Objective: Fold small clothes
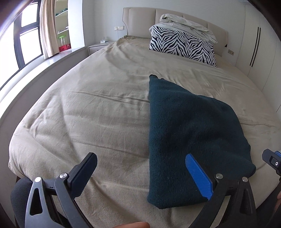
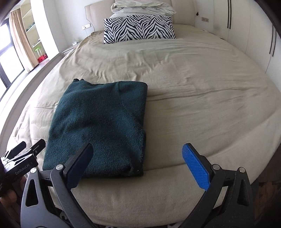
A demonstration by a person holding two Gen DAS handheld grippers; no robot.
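Right claw (image 2: 137,164) spread, sweater (image 2: 98,129) ahead-left

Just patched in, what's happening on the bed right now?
A person holds a gripper in each hand over a beige bed. A dark green knit garment lies near the foot edge, already folded into a compact rectangle. The left gripper and right gripper are both open and hold nothing, hovering at the garment's near edge. A zebra-print pillow and a bundled pale duvet sit at the headboard.
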